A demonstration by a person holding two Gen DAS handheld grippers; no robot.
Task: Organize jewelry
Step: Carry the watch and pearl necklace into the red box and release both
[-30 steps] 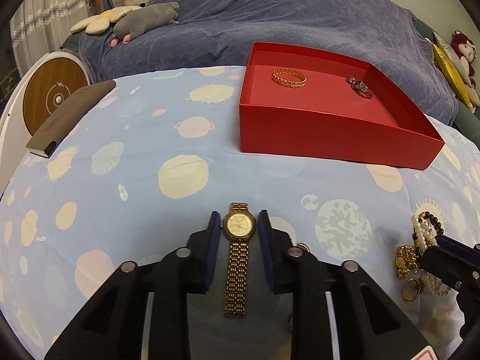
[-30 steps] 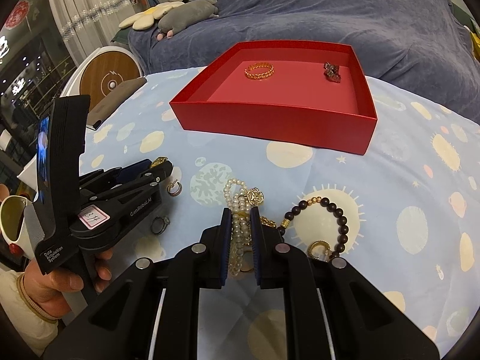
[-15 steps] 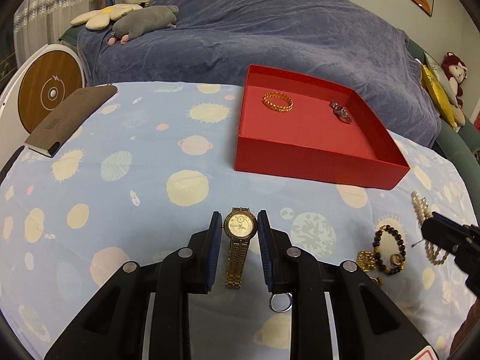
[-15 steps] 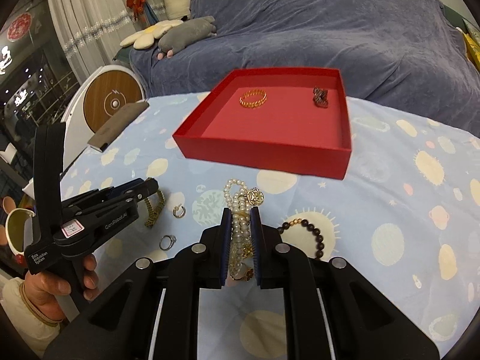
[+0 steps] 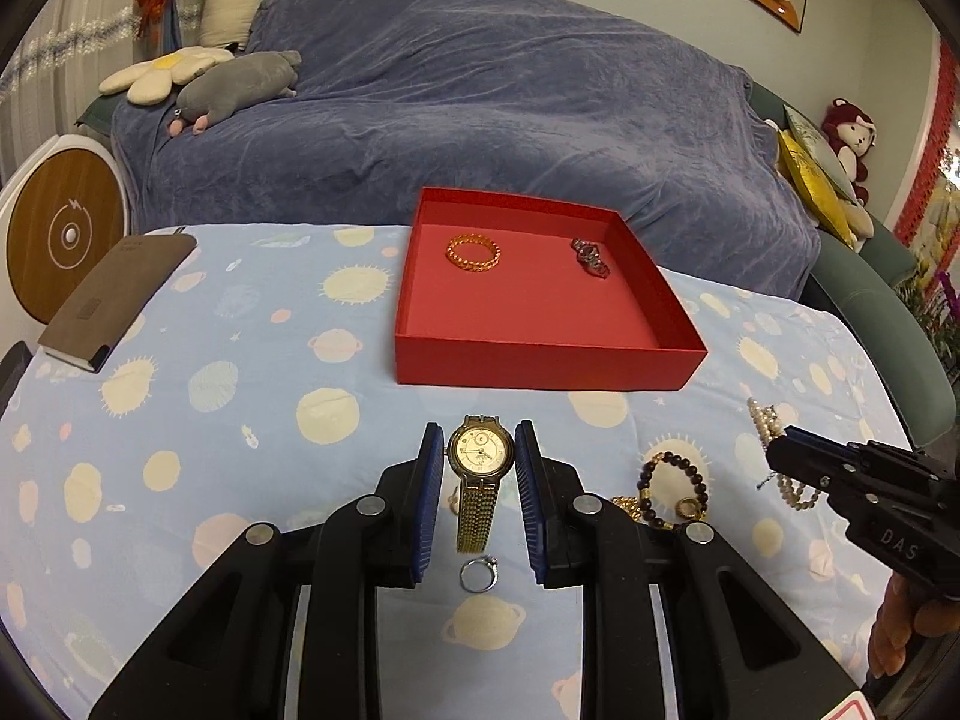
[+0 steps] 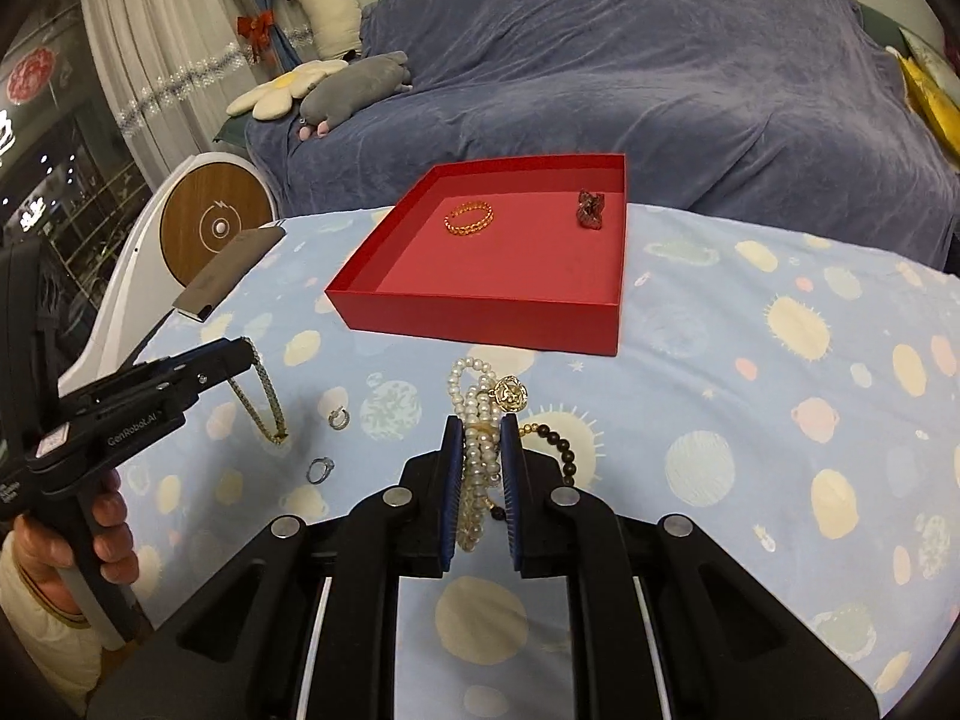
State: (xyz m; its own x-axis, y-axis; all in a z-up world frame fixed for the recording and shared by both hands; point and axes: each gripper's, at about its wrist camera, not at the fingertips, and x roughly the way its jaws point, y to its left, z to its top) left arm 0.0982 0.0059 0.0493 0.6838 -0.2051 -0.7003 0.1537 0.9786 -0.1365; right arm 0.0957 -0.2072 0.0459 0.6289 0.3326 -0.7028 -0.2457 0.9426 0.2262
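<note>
My left gripper (image 5: 480, 450) is shut on the face of a gold watch (image 5: 481, 462), held above the planet-print cloth; its strap (image 6: 264, 402) hangs free in the right wrist view. My right gripper (image 6: 480, 426) is shut on a pearl necklace (image 6: 474, 396) carrying a gold pendant (image 6: 511, 393), also raised off the cloth. Beyond both stands an open red box (image 5: 540, 367) holding a gold bracelet (image 5: 473, 252) and a small dark piece (image 5: 589, 258). On the cloth lie a ring (image 5: 478, 575), a second ring (image 6: 339, 417) and a dark bead bracelet (image 5: 672, 483).
A brown notebook (image 5: 114, 300) lies at the table's far left corner. A round white device with a wooden face (image 5: 66, 234) stands left of the table. Behind the box is a sofa under a blue cover (image 5: 510, 90) with plush toys on it.
Both grippers have risen and tilted up, lifting the watch and the pearl necklace off the cloth. The rings and bead bracelet stayed on the table.
</note>
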